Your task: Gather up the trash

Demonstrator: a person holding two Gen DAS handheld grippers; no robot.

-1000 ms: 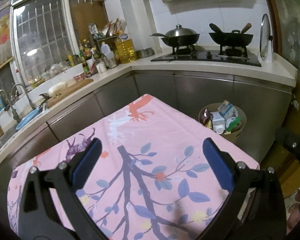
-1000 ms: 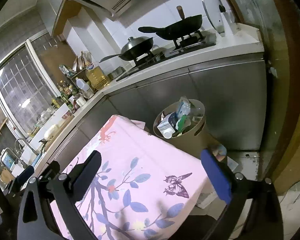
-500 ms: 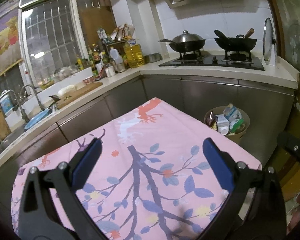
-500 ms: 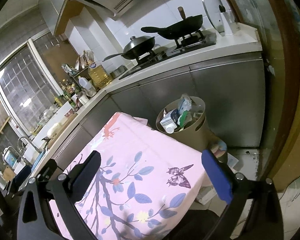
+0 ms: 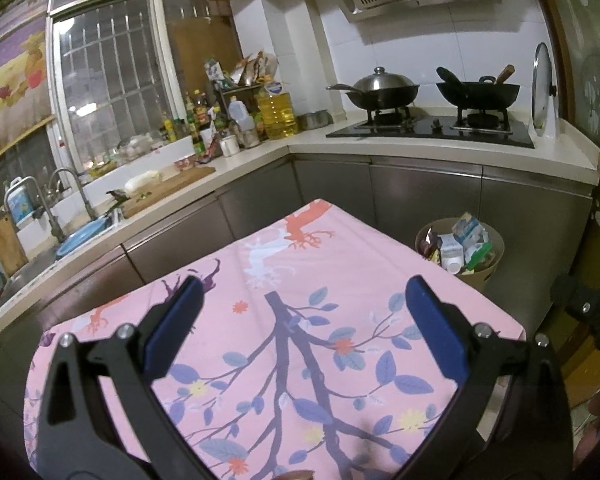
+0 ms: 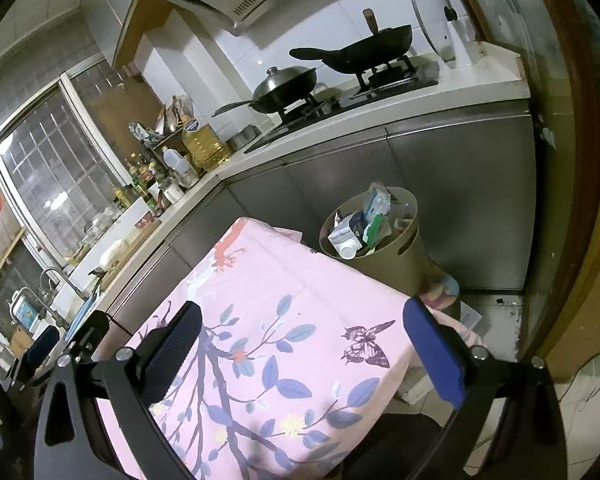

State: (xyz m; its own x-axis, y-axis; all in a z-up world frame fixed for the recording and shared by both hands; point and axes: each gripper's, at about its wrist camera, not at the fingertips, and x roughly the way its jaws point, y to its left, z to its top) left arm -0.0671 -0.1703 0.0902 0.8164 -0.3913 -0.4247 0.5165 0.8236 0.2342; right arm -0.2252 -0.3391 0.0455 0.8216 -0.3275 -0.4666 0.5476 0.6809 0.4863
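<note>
Trash (image 6: 362,226) fills a bin (image 6: 396,258) on the floor, just beyond the far corner of a pink cloth (image 5: 300,280). Left gripper (image 5: 300,312) and right gripper (image 6: 302,330) hover above the cloth, jaws apart, empty.

The left gripper (image 5: 300,300) has a black frame with triangular cut-outs, silver screws at the joints, and 2 fingers (image 5: 434,330) faced with flat blue pads. The right gripper (image 6: 302,320) is built alike: black frame, silver screws, 1 pad plain blue (image 6: 434,354), the other showing a dark, finely ribbed face (image 6: 172,352).
</note>
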